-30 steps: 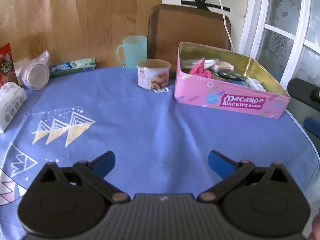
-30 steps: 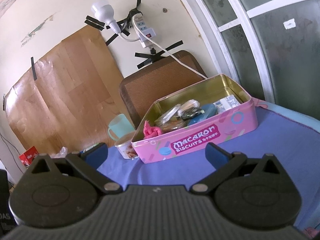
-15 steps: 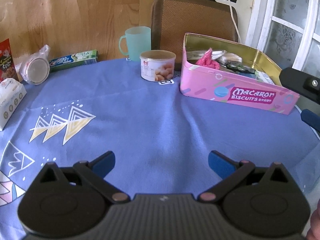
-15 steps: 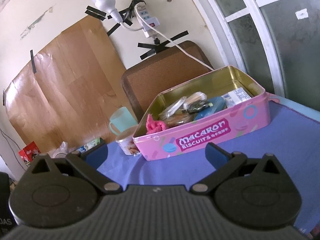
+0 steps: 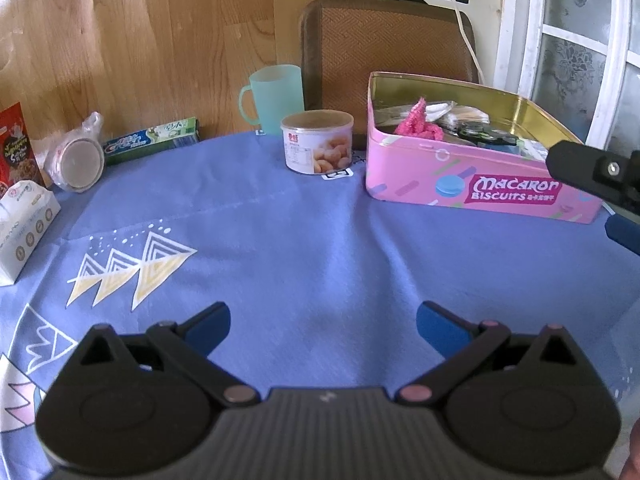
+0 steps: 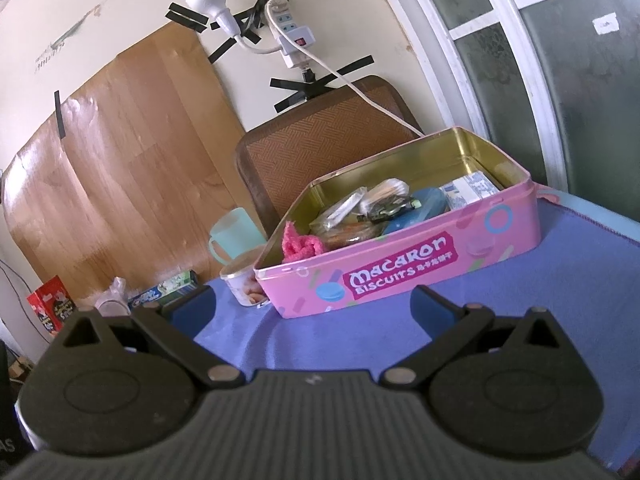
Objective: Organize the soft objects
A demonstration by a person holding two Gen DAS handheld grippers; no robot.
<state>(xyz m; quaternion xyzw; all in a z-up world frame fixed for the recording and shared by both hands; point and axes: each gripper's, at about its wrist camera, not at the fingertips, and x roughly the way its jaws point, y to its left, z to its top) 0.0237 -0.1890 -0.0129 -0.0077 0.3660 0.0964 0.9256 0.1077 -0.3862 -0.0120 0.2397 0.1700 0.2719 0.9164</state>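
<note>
A pink "Macaron Biscuits" tin (image 5: 472, 184) stands open at the table's far right; it also shows in the right wrist view (image 6: 400, 272). A pink knitted cloth (image 5: 418, 122) (image 6: 298, 244) lies in its left corner, beside wrapped packets and a blue item. My left gripper (image 5: 323, 324) is open and empty above the blue tablecloth, well short of the tin. My right gripper (image 6: 312, 304) is open and empty, just in front of the tin; its arm shows at the right edge of the left wrist view (image 5: 592, 174).
A snack can (image 5: 317, 141), a mint cup (image 5: 276, 98), a green toothpaste box (image 5: 151, 140), a bagged lid (image 5: 78, 158), a white tissue pack (image 5: 24, 228) and a red box (image 5: 18, 148) line the table's back and left. A chair back (image 5: 384, 52) stands behind.
My left gripper has drawn back and turned slightly left, so the tin sits farther right. My right gripper has moved in toward the tin and now shows at the left view's right edge.
</note>
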